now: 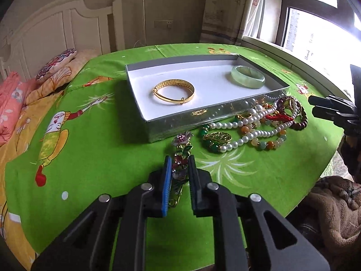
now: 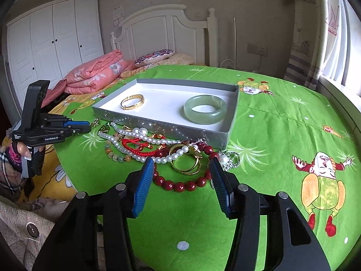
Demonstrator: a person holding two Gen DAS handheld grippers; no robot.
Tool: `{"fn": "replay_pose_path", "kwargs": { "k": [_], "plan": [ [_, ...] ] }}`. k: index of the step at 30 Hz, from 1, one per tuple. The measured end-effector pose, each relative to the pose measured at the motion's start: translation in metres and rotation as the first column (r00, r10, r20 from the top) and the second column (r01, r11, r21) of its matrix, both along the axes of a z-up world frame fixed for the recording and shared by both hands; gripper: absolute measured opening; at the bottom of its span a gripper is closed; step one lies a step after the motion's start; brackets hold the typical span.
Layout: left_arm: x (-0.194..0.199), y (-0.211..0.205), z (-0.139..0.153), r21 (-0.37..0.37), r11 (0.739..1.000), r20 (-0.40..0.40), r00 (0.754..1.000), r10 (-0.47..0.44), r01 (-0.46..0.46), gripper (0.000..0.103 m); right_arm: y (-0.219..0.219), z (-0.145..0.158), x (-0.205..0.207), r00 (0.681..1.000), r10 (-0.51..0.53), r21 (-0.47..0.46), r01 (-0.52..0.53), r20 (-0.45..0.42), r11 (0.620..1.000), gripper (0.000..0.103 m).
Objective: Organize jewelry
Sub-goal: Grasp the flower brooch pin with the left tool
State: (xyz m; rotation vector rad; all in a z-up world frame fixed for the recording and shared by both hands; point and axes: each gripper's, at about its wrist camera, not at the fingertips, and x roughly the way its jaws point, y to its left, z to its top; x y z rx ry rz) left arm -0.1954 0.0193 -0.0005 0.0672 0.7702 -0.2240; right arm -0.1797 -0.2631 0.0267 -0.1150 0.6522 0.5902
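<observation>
Left gripper (image 1: 179, 167) looks clamped on the flower hairpin (image 1: 181, 152) lying just before the tray (image 1: 158, 126); right gripper (image 2: 181, 169) hangs half-open around the red bead bracelet (image 2: 180, 185), apparently untouched.

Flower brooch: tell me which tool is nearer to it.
Left. The left tool is shut on the flower brooch; the right tool hangs open over the red bead bracelet, farther away.

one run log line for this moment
left tool: shut on flower brooch | right tool: open over red bead bracelet | tray: two bangles

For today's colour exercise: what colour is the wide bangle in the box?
Pale green bangle, clearest in the right wrist view.
</observation>
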Motion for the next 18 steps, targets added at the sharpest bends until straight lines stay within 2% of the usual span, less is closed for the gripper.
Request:
{"fn": "replay_pose_path", "kwargs": {
  "k": [3, 5, 8, 10, 13, 15, 18],
  "plan": [
    [-0.004, 0.000, 0.000, -0.002, 1.000, 0.008, 1.000, 0.028, -0.028, 0.014, 0.003, -0.003, 0.007, 0.999, -0.031, -0.005, 0.031, -0.017, 1.000, 0.033],
    [-0.003, -0.002, 0.000, 0.014, 0.999, 0.001, 0.999, 0.036, -0.036, 0.015, 0.003, -0.008, 0.011, 0.998, -0.048, -0.023, 0.047, -0.041, 0.999, 0.028],
    [0.000, -0.004, 0.001, 0.019, 0.999, -0.008, 0.999, 0.047, -0.047, 0.018, 0.005, -0.011, 0.011, 0.997, -0.053, -0.048, 0.051, -0.047, 0.998, 0.026],
    [0.001, -0.004, 0.001, 0.000, 0.999, -0.012, 0.999, 0.051, -0.051, 0.023, 0.010, -0.012, 0.012, 0.998, -0.060, -0.088, 0.057, -0.031, 0.995, 0.026],
    [0.000, -0.007, 0.000, -0.024, 0.999, -0.011, 0.999, 0.040, -0.041, 0.042, 0.020, -0.012, 0.014, 0.998, -0.065, -0.162, 0.061, -0.015, 0.985, 0.026],
    [0.000, -0.012, -0.001, -0.008, 1.000, -0.006, 1.000, 0.030, -0.030, 0.054, 0.026, -0.012, 0.019, 0.997, -0.070, -0.196, 0.065, -0.019, 0.978, 0.026],
    [0.000, -0.017, -0.003, 0.017, 0.999, 0.003, 1.000, 0.028, -0.028, 0.057, 0.028, -0.012, 0.029, 0.994, -0.096, -0.205, 0.082, -0.056, 0.975, 0.022]
  ]
}}
